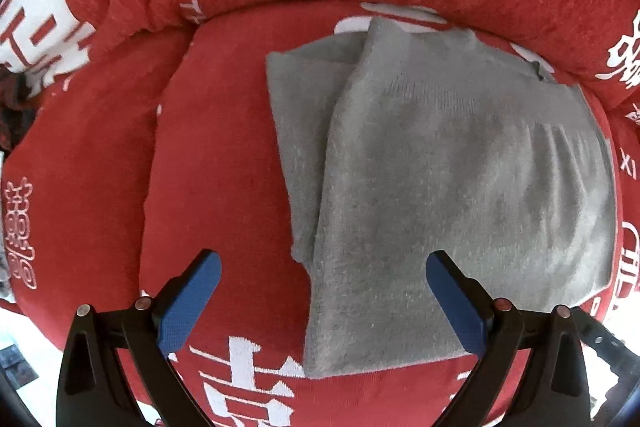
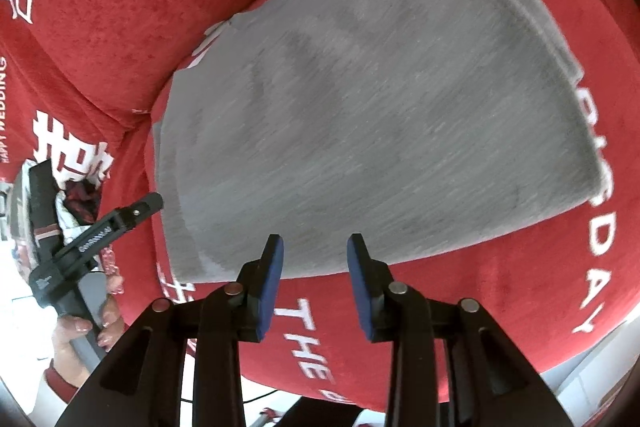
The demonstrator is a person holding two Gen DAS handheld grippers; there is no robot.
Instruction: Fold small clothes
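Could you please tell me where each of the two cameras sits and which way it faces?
Left wrist view: on the left gripper, facing down at the folded grey knit garment on a red cushion with white lettering; only its blue-padded fingers show, open.
Right wrist view: on the right gripper, angled down over the garment's near edge; a hand holding the left gripper shows.
Shared: garment, cushion.

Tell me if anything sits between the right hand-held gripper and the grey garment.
Nothing visible does. The right hand-held gripper is open and empty, with the near edge of the folded grey garment just past its fingertips on the red cushion. Only bare cushion fabric lies between. The left hand-held gripper is off to the side.
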